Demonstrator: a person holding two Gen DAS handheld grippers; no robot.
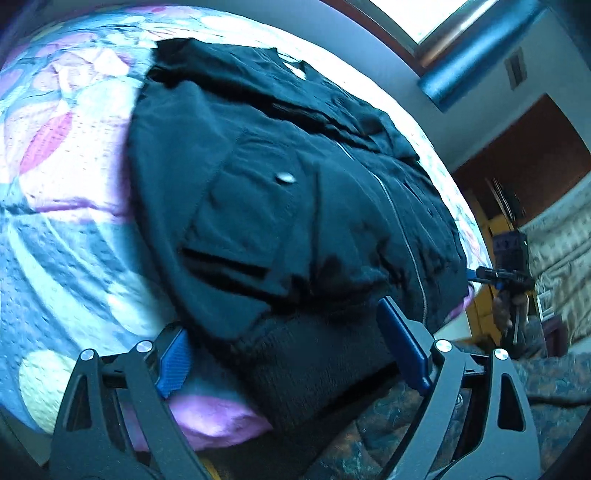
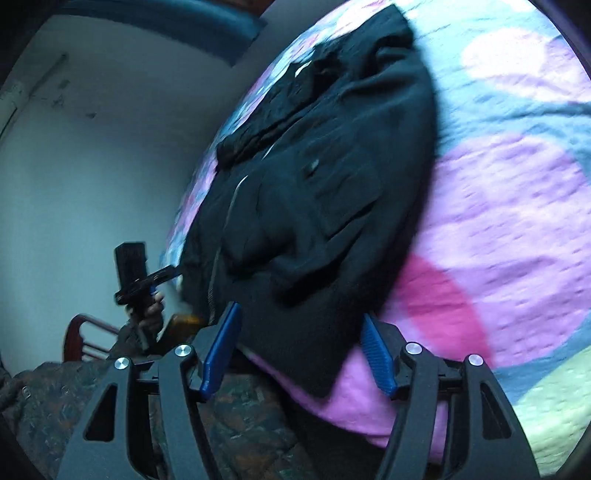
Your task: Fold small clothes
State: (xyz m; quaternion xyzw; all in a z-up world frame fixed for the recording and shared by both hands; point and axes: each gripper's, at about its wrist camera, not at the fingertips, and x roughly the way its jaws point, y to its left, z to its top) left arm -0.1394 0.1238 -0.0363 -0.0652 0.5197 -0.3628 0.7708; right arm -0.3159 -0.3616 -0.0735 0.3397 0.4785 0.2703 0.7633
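A small dark jacket (image 1: 295, 192) with a zip and a chest pocket lies spread on a flowered bedspread (image 1: 66, 192). My left gripper (image 1: 291, 350) is open, its blue pads on either side of the jacket's ribbed hem at the near edge of the bed. My right gripper (image 2: 299, 350) is open too, its pads straddling the hem at the jacket's other bottom corner (image 2: 306, 347). The jacket (image 2: 325, 184) fills the middle of the right wrist view. Each gripper shows in the other's view, the right one (image 1: 495, 277) and the left one (image 2: 147, 280), at the hem's ends.
The bedspread (image 2: 517, 192) is pink, blue and white. A patterned dark cloth (image 1: 535, 384) lies below the bed edge. A window (image 1: 436, 22) and a brown door (image 1: 524, 147) are behind. A red metal frame (image 2: 85, 336) stands by the pale wall.
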